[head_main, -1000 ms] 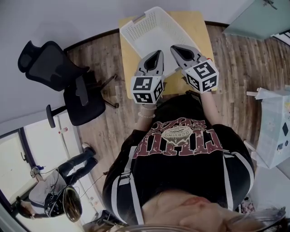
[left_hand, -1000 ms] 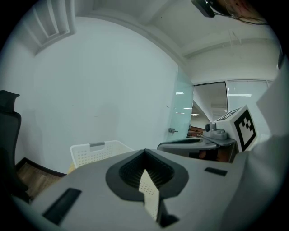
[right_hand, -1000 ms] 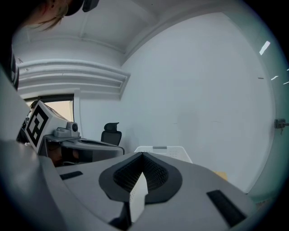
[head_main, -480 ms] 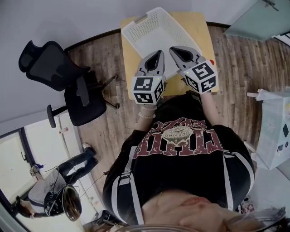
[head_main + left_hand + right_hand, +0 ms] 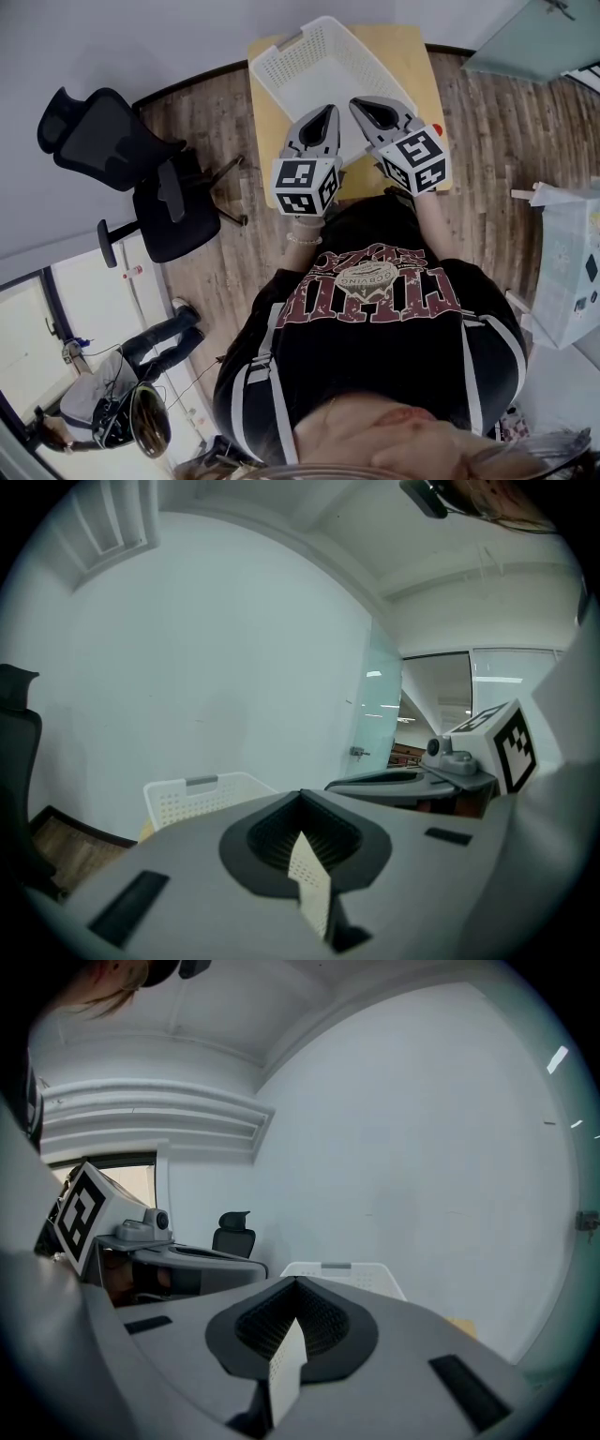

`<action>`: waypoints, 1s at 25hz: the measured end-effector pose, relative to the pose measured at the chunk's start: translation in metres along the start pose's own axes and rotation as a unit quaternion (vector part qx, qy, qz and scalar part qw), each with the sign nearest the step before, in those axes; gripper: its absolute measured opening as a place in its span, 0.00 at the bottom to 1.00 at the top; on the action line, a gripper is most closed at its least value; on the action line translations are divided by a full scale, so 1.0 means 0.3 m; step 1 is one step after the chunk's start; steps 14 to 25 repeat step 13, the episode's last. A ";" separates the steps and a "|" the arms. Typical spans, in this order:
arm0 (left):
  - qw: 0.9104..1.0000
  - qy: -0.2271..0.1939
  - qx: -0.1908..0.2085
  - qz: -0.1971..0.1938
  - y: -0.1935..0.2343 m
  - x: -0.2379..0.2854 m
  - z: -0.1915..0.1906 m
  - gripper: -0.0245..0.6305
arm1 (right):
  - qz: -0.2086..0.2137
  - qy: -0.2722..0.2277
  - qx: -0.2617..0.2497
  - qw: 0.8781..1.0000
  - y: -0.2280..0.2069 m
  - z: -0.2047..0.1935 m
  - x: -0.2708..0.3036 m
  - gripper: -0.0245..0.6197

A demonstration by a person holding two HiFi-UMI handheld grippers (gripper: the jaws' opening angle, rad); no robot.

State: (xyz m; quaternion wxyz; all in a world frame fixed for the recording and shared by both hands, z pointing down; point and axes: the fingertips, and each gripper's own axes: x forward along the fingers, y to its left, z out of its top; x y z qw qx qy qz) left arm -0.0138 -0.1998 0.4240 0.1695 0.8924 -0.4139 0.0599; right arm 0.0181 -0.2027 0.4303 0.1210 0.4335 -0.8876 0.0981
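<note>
Basket (image 5: 314,66): white, empty, lying diagonally on the desk (image 5: 417,56) from its far left corner.
Left gripper (image 5: 327,109): jaws pressed together, nothing between them, over the basket's near rim.
Right gripper (image 5: 357,101): likewise closed and empty, just beside the left gripper.
Care: hold both tips level and clear of the rim.

White plastic basket (image 5: 291,58), rectangular, sits upright on the light wooden table (image 5: 412,66). Its walls are perforated with rows of small holes, and there's a grey handle strip in the far short wall. It's turned askew to the table's edges.
</note>
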 end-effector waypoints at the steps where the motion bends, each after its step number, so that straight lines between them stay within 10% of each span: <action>1: 1.000 0.000 0.000 0.000 0.000 0.001 0.001 0.11 | 0.000 0.000 0.001 1.000 -0.001 -0.001 -0.001 0.06; 25: 1.000 0.000 0.000 -0.003 -0.014 0.004 0.003 0.11 | 0.002 0.004 0.002 1.000 0.000 -0.005 -0.009 0.06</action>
